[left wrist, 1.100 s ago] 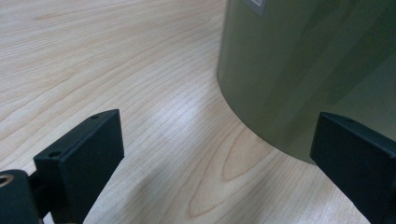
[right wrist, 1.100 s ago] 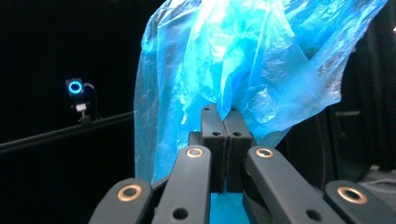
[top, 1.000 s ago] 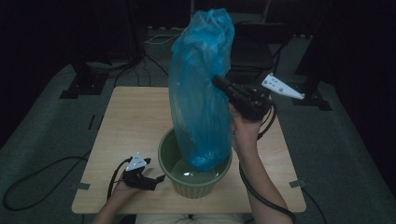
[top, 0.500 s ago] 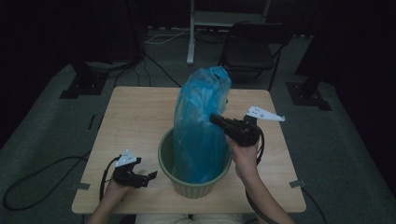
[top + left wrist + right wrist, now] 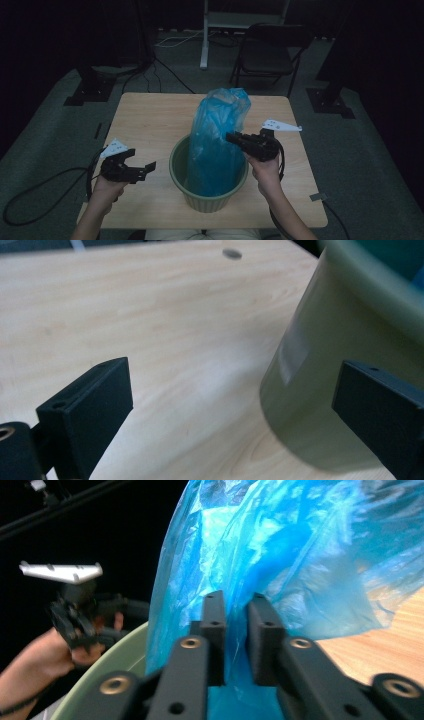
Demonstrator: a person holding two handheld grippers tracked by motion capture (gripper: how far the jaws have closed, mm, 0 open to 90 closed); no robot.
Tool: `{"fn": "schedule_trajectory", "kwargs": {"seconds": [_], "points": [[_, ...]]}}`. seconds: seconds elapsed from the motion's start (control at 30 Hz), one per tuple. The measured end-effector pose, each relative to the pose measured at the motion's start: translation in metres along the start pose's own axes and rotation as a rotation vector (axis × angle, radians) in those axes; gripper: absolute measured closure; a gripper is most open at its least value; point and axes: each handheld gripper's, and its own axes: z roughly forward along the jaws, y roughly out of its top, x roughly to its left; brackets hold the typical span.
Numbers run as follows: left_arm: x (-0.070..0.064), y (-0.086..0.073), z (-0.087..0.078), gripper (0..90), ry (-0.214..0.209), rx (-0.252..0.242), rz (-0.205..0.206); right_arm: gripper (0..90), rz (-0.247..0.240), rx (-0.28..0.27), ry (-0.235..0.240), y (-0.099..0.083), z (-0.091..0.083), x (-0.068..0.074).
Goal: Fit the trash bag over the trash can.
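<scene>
In the high view the left claw (image 5: 142, 170) hangs low over the pale wooden worktop (image 5: 150, 120), just left of the green pot (image 5: 207, 197), jaws spread wide with nothing between them. The left claw (image 5: 240, 405) view adds what that view cannot: the pot (image 5: 320, 365) has a smooth, matte, rounded wall with a paler rectangular patch on it, too blurred to read, and the worktop (image 5: 150, 315) shows fine wood grain.

The right claw (image 5: 231, 136) is pinched nearly closed on the side of the blue bag (image 5: 217, 145), which stands upright with its lower end inside the pot. The right claw (image 5: 235, 625) view shows the bag (image 5: 300, 555) as thin, crinkled, translucent plastic gathered between the jaws, with the pot's rim (image 5: 100, 675) below.
</scene>
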Motion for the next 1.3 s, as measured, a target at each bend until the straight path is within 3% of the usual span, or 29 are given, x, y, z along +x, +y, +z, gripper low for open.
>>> {"fn": "schedule_trajectory", "kwargs": {"seconds": [0.07, 0.1, 0.13, 0.23, 0.27, 0.3, 0.33, 0.37, 0.53, 0.73, 0.77, 0.87, 0.93, 1.03, 1.07, 1.17, 1.2, 1.3], "points": [[-0.002, 0.009, 0.000, 3.4, -0.002, -0.002, 0.011, 73.6, -0.004, 0.001, -0.009, 0.001, 0.001, 0.000], [-0.004, 0.020, 0.003, 3.4, -0.013, -0.007, 0.012, 61.1, -0.004, 0.028, 0.000, 0.003, 0.006, 0.000], [-0.006, 0.027, 0.005, 3.4, -0.030, -0.008, 0.015, 57.9, -0.006, 0.051, -0.009, 0.004, 0.009, 0.000], [-0.010, 0.039, 0.009, 3.4, -0.046, -0.011, 0.025, 57.6, -0.012, 0.089, -0.036, 0.004, 0.014, -0.001], [-0.016, 0.051, 0.015, 3.4, -0.049, 0.000, 0.047, 62.5, -0.026, 0.112, -0.079, 0.004, 0.017, -0.002], [-0.019, 0.057, 0.017, 3.6, -0.049, -0.002, 0.057, 76.1, -0.026, 0.120, -0.082, 0.004, 0.018, -0.004], [-0.019, 0.057, 0.017, 5.5, -0.049, -0.002, 0.057, 80.1, -0.026, 0.126, -0.074, 0.004, 0.019, -0.005], [-0.024, 0.068, 0.023, 5.5, -0.056, 0.005, 0.067, 87.1, -0.026, 0.131, -0.078, 0.004, 0.019, -0.005], [-0.030, 0.091, 0.038, 5.6, -0.108, 0.024, 0.052, 88.6, -0.051, 0.130, -0.053, 0.006, 0.020, 0.000], [-0.030, 0.108, 0.046, 6.5, -0.166, 0.005, 0.034, 88.4, -0.086, 0.126, -0.012, 0.007, 0.019, 0.013], [-0.032, 0.113, 0.046, 13.2, -0.180, -0.021, 0.043, 88.4, -0.090, 0.125, -0.006, 0.007, 0.018, 0.015], [-0.035, 0.116, 0.048, 18.8, -0.207, -0.026, 0.054, 88.3, -0.101, 0.124, 0.012, 0.007, 0.017, 0.020], [-0.038, 0.119, 0.052, 27.5, -0.266, -0.033, 0.064, 88.3, -0.110, 0.124, 0.015, 0.006, 0.017, 0.023], [-0.040, 0.120, 0.055, 42.1, -0.307, -0.030, 0.077, 88.3, -0.117, 0.121, 0.022, 0.006, 0.015, 0.025], [-0.044, 0.120, 0.057, 49.9, -0.323, -0.027, 0.101, 88.3, -0.119, 0.120, 0.023, 0.007, 0.015, 0.025], [-0.050, 0.120, 0.059, 71.4, -0.343, -0.021, 0.125, 88.3, -0.117, 0.116, 0.023, 0.007, 0.014, 0.024], [-0.052, 0.121, 0.060, 78.3, -0.321, -0.020, 0.148, 88.3, -0.116, 0.115, 0.020, 0.007, 0.013, 0.023], [-0.054, 0.121, 0.059, 88.0, -0.297, -0.018, 0.161, 88.3, -0.114, 0.117, 0.019, 0.007, 0.013, 0.023]]}}
